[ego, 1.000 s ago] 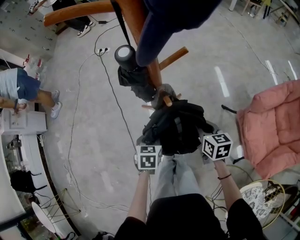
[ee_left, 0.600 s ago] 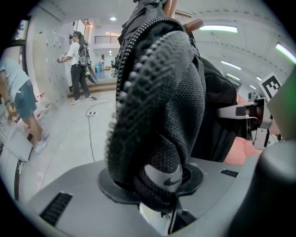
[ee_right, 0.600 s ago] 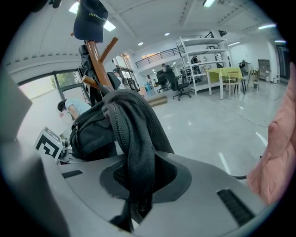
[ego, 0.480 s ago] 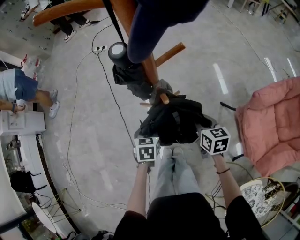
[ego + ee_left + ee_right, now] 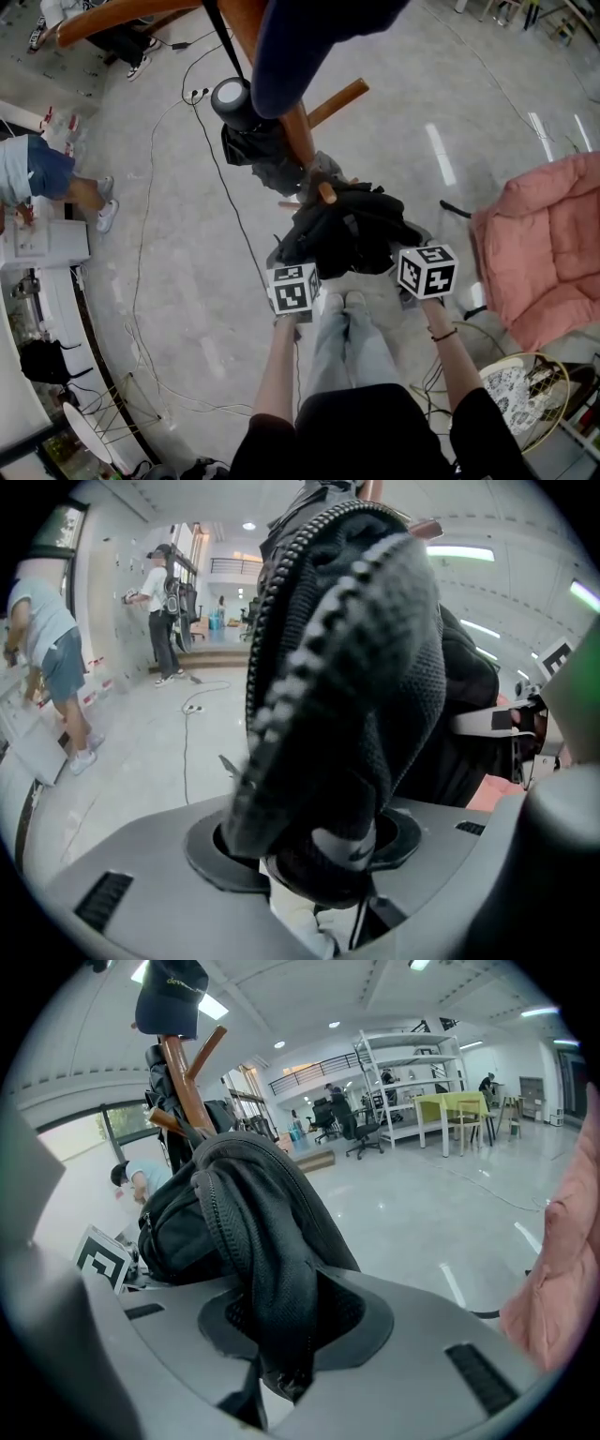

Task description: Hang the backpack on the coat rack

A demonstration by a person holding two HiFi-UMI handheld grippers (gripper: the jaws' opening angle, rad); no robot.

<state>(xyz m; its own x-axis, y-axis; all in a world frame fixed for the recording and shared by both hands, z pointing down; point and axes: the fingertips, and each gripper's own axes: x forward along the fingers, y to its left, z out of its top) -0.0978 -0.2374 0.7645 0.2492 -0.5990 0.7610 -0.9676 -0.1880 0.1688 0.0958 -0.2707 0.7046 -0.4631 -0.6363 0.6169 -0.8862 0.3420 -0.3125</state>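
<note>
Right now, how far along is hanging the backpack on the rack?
Done, apparently: the backpack hangs from a peg of the coat rack. In hand: left tongs and right tongs are opening, backpack fabric between each pair. Remaining: let go fully and pull both away.

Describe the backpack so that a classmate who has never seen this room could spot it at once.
Find the wooden coat rack in the middle of the grey floor. From a lower peg, on the side nearest the person's shoes, hangs the backpack. It is the bulky black zippered bag, unlike the navy cap on top and the slimmer dark bundle with a round pale top.
</note>
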